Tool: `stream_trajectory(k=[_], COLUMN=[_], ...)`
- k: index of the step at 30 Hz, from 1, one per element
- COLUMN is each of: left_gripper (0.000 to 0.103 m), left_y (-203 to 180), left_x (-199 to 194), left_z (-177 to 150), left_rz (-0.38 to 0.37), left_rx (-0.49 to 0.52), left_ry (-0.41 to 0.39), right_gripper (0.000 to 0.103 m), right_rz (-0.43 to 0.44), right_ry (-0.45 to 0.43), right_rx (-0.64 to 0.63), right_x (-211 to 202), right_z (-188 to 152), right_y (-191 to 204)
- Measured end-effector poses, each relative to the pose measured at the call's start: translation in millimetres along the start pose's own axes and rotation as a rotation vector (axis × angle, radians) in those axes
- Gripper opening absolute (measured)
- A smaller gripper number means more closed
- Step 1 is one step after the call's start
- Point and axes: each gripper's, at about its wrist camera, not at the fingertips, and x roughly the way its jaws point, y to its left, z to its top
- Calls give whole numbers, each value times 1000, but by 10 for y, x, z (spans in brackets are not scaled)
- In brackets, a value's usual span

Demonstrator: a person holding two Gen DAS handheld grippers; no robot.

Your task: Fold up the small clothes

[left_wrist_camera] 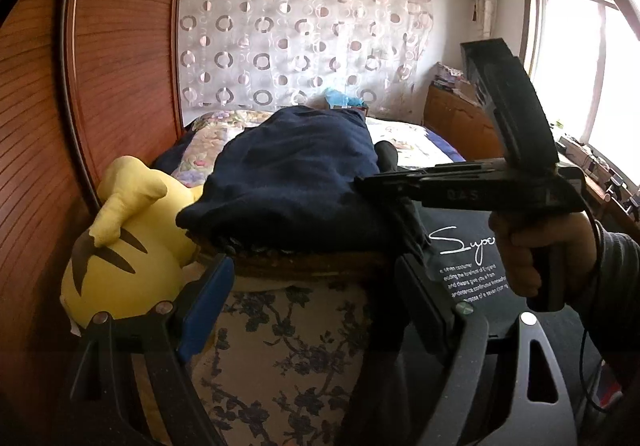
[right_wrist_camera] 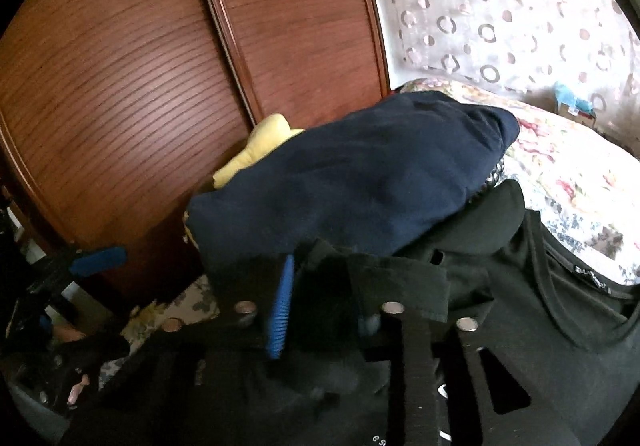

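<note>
Black T-shirt: sleeve fold pinched by right gripper, hem cut off lower frame; left gripper spread, holding nothing; navy garment mid-frame.

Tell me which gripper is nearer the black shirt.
Right. The right gripper pinches the black shirt fabric; the left gripper hangs open beside it, over the floral cushion.

A folded garment lies on the bed, plush toy apparently touching its left.

Black-framed left gripper bore blue finger pads and silver screws; right hand showed bare skin, grey sleeve.
</note>
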Motion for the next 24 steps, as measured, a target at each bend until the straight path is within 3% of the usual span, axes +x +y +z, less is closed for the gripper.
stream_trajectory(k=[1, 2, 6, 14, 24], left_gripper=[83, 83, 83, 83, 83], left_y=[-13, -18, -70, -207, -333], left_x=[3, 6, -10, -20, 9], left_z=[5, 4, -4, -25, 9], left_rz=[-1, -4, -12, -29, -40], left_rx=[-1, -3, 0, 12, 26], left_ry=[1, 2, 2, -8, -6], right_gripper=[7, 5, 4, 3, 4], right_rz=[4, 2, 4, 4, -18], right_ry=[3, 2, -29, -110, -66], right_rx=[-8, -16, -28, -9, 59], right_x=[8, 5, -155, -807, -1238], right_z=[-13, -29, -37, -520, -1237], right_y=[-5, -9, 42, 57, 76])
